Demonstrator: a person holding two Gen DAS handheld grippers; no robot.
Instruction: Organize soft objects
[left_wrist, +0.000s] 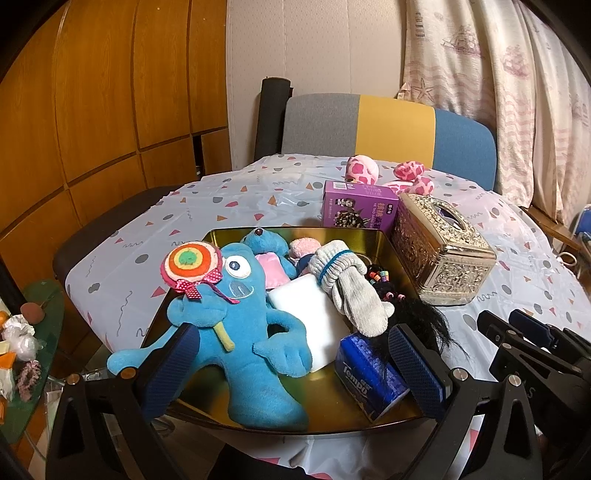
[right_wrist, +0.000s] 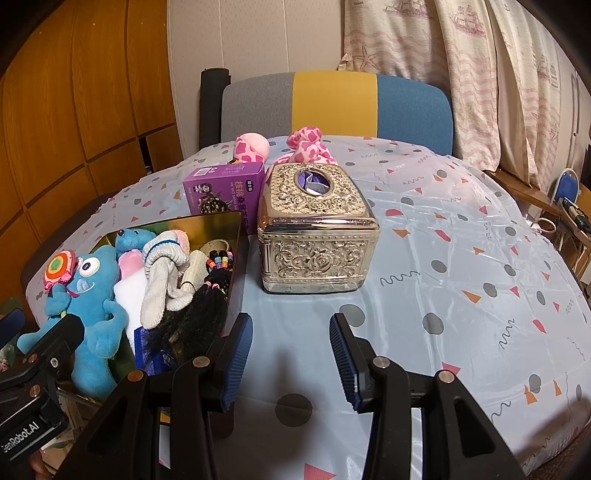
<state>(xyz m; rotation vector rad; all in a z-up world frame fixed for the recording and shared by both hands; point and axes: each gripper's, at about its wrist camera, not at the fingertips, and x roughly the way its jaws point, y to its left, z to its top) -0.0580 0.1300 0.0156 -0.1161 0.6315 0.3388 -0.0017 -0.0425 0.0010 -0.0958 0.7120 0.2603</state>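
Observation:
A gold metal tray (left_wrist: 236, 233) (right_wrist: 207, 225) sits at the table's near left, holding a big blue plush monster (left_wrist: 240, 317) (right_wrist: 92, 295) with a felt lollipop (left_wrist: 190, 264), a smaller blue plush (left_wrist: 264, 242), a white sponge block (left_wrist: 314, 314), a grey glove (left_wrist: 351, 291) (right_wrist: 162, 280), black hair with beads (left_wrist: 417, 317) and a blue Tempo tissue pack (left_wrist: 369, 373). A pink spotted plush (left_wrist: 391, 175) (right_wrist: 295, 147) lies at the far edge. My left gripper (left_wrist: 291, 365) is open over the tray's near end, around nothing. My right gripper (right_wrist: 291, 362) is open and empty above bare tablecloth.
An ornate gold tissue box (right_wrist: 317, 229) (left_wrist: 439, 251) stands right of the tray, a purple carton (right_wrist: 225, 188) (left_wrist: 358, 206) behind it. A grey-yellow-blue chair (right_wrist: 332, 107) is beyond the table. A glass side table with clutter (left_wrist: 22, 332) is at the left.

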